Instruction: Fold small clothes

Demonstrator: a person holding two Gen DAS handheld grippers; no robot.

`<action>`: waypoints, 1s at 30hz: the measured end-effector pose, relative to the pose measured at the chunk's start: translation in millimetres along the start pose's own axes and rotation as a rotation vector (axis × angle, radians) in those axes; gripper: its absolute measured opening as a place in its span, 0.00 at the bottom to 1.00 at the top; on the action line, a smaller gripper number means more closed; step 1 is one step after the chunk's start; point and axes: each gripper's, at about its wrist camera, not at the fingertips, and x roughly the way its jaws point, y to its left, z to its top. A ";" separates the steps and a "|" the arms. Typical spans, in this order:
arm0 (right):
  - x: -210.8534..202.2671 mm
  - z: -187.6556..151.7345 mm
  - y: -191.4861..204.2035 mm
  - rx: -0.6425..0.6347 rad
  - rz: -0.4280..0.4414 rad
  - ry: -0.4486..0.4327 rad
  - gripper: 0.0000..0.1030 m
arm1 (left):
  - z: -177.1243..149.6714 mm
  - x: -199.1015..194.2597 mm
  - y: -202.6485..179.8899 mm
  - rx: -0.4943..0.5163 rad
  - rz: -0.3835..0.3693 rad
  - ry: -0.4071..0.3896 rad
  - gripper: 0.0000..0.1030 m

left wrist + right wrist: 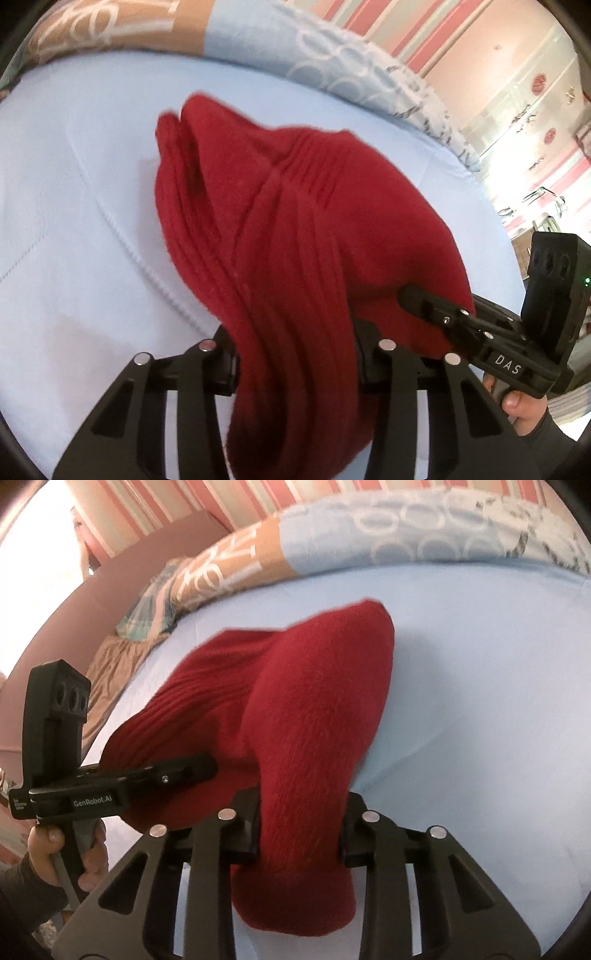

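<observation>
Red knit garment (288, 229) is clamped by left gripper (295, 363) and right gripper (300, 843); stitched seam (147, 258) on blue sheet (74, 184) is seen from left wrist only.

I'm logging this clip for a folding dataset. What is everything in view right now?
red knit garment: one, dark red, bunched above the sheet, clamped by both grippers
bed sheet: one, pale blue, underneath
patterned bedding: light blue, tan and white, along the far edge
striped wall: pink and white, behind the bed
left gripper: black, shut on the garment
right gripper: black, shut on the garment
hands: two, grey sleeves, on the handles
</observation>
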 end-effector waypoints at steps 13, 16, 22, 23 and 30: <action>-101.4 -66.5 -57.3 -0.039 -0.181 -0.051 0.28 | -49.8 31.7 -117.8 0.092 -0.083 -0.007 0.42; -110.4 -93.0 -81.5 -0.016 -0.205 -0.020 0.28 | -72.6 43.3 -142.8 0.118 -0.051 0.005 0.43; -104.6 -114.5 -97.7 0.017 -0.194 -0.002 0.42 | -84.5 66.5 -141.8 0.106 0.000 0.036 0.62; -105.6 -113.0 -96.5 0.019 -0.195 0.000 0.44 | -82.0 65.4 -140.7 0.105 0.006 0.036 0.64; -153.4 -110.6 -68.7 -0.052 -0.288 -0.052 0.80 | -80.3 5.3 -149.0 0.145 0.094 -0.041 0.85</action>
